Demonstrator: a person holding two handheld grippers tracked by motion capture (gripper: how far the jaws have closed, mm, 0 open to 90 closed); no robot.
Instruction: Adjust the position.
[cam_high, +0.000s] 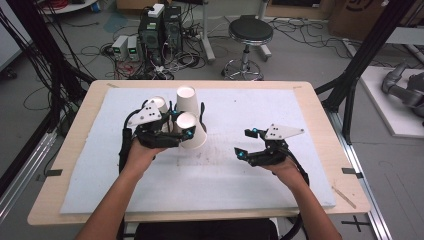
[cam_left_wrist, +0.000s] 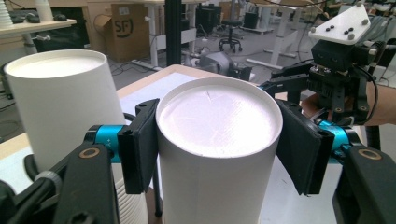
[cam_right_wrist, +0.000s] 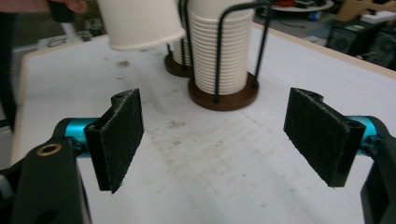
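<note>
An upside-down white paper cup (cam_left_wrist: 218, 140) sits clamped between the two black jaws of the left gripper (cam_left_wrist: 219, 147), lifted off the white mat (cam_high: 210, 170), just in front of the stacked cups in a wire holder (cam_right_wrist: 223, 51). The right gripper (cam_right_wrist: 224, 140) hovers apart, jaws spread wide and empty.

cup stacks in wire holders (cam_right_wrist: 219, 51) — 2 | loose upside-down cup (cam_left_wrist: 217, 140) — 1 | grippers (cam_high: 246, 143) — 2 | stool (cam_high: 250, 32) — 1
</note>
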